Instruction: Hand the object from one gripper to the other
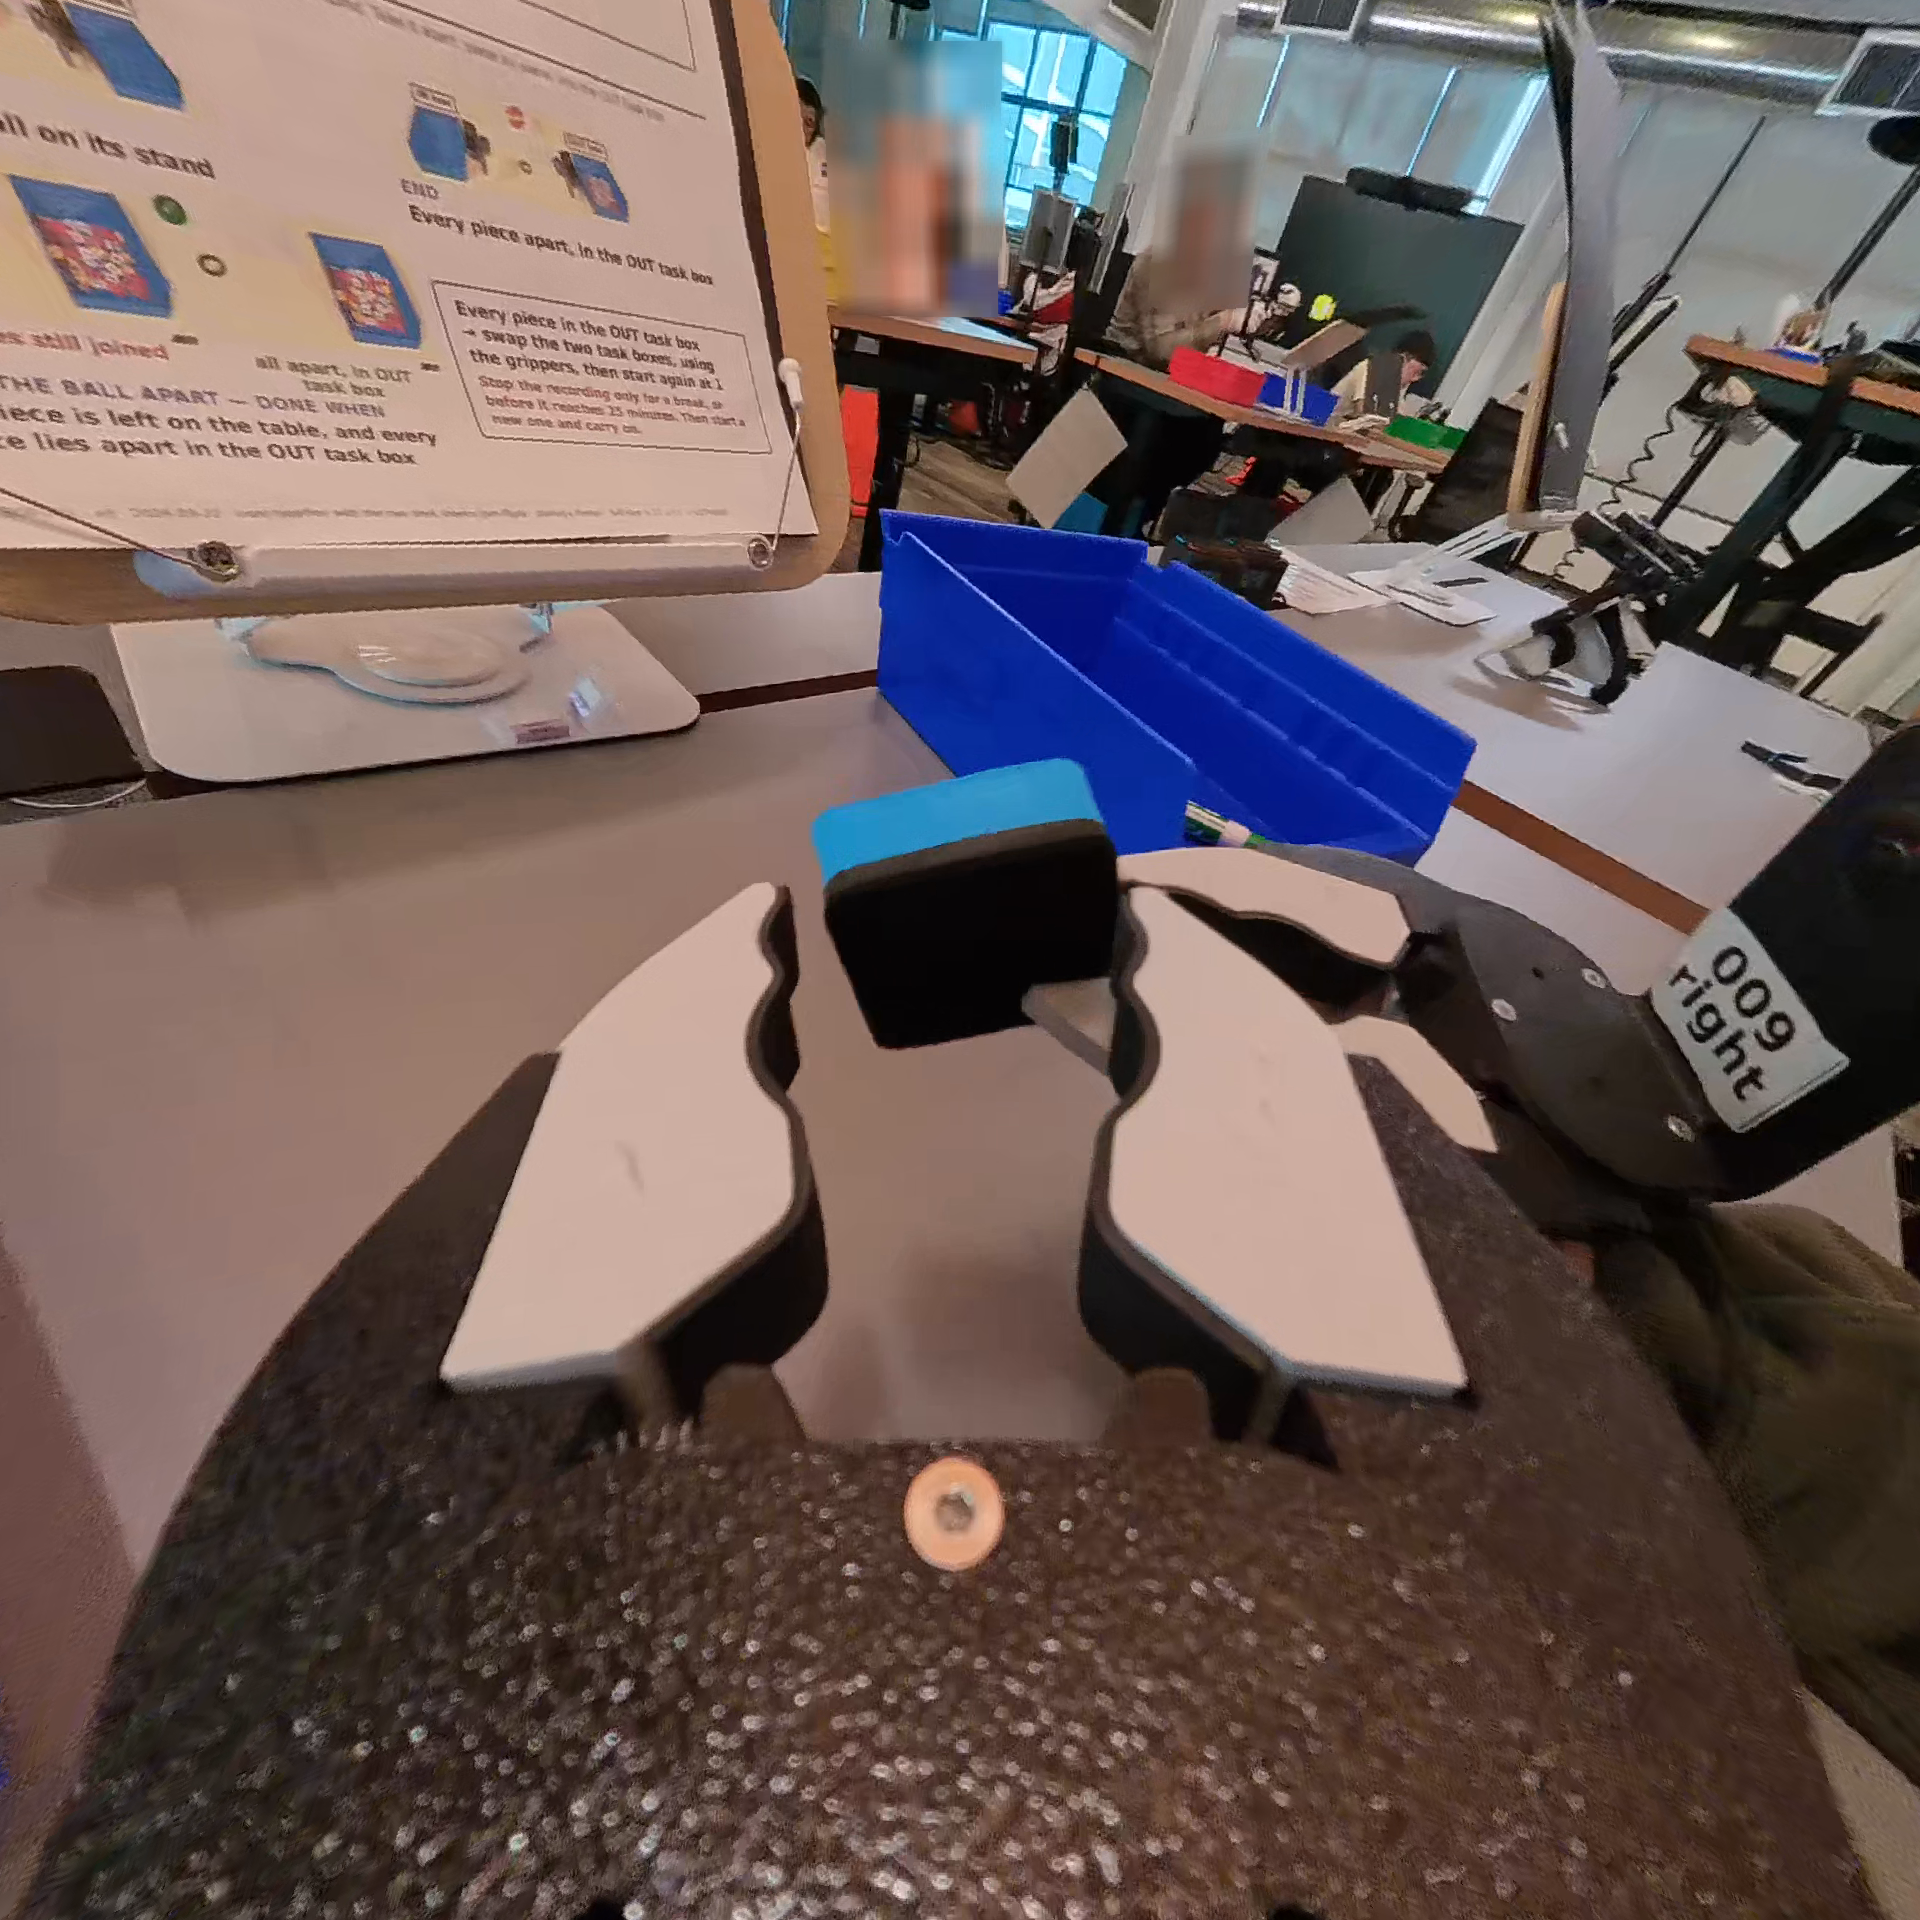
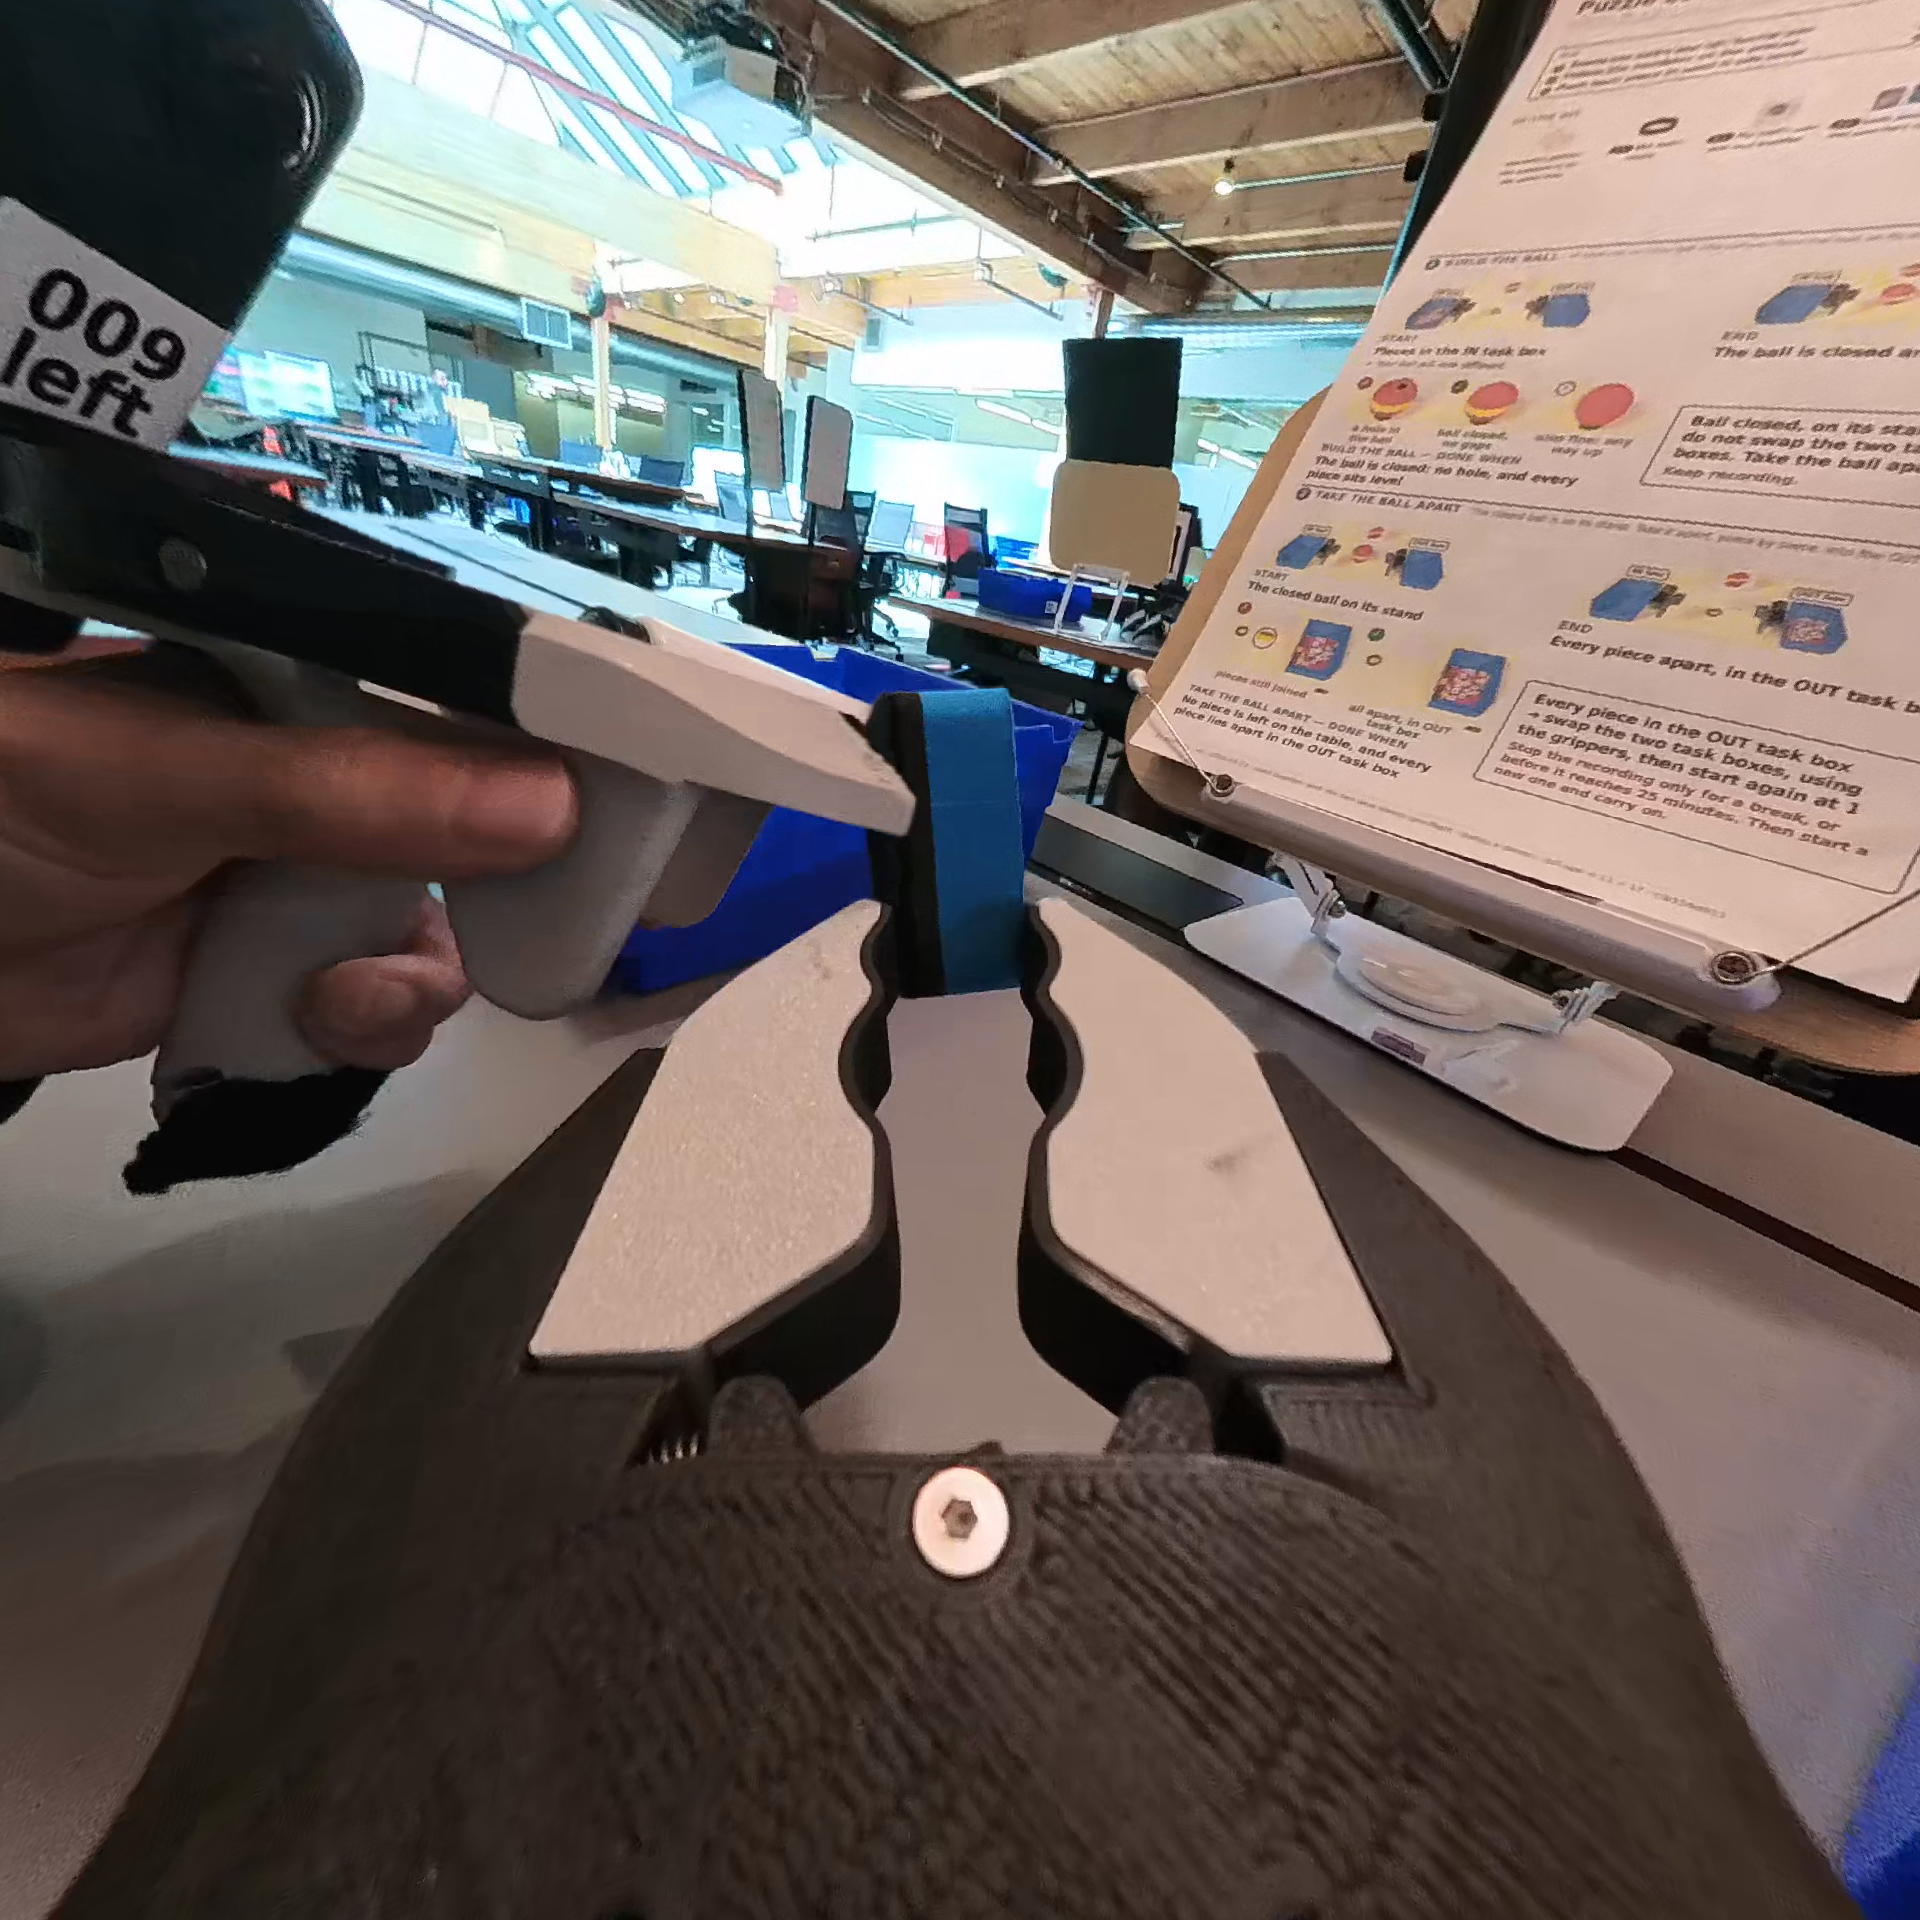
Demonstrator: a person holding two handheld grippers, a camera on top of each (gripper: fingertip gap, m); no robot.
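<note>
Above the counter [image 1: 312, 987], my right tool [image 2: 956, 951] holds the block [image 2: 961, 842] tight at its tips. The block is blue on one side, black on the other, and stands on edge. My left tool [image 1: 951, 956] is spread wide. In the left view the block sits up at its tips, close to the right-hand finger, w/ a gap on the other side. From the right view, one left finger looks to touch the black face; can't be sure.

So I think the pass is abt halfway: the block is lined up, but my left tool has not squeezed yet, and the right must let go after.

The counter is flat & grey. A blue bin [image 1: 1039, 665] sits behind, next to a sheet [image 2: 1621, 582] on a stand. The room is big, w/ lots of desks.
</note>
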